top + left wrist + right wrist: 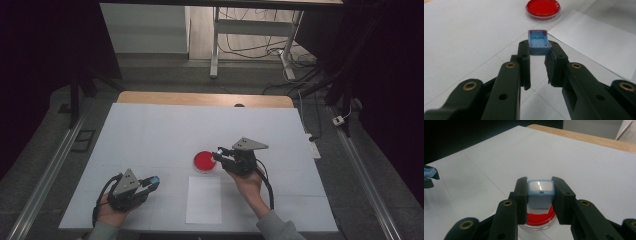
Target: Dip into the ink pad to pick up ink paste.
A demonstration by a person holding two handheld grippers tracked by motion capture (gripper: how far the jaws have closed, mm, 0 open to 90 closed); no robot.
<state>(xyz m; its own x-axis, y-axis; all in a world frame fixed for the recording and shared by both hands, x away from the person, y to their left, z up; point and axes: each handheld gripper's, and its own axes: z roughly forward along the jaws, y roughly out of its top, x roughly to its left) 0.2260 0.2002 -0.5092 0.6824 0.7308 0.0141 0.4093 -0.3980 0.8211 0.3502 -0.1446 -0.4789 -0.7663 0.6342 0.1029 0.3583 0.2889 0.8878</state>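
White table point(150, 135): shallow dish point(205, 161) holds red contents

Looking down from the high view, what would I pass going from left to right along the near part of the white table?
Left gripper holding a small blue piece → white sheet of paper → right gripper, reaching over the edge of the red dish that lies just beyond the paper.

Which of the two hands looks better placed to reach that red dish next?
The right. Its hand-held gripper, shut on a small blue-rimmed piece, hangs at the edge of the red dish. The left hand-held gripper, shut on a blue cap, sits farther back near the table's front.
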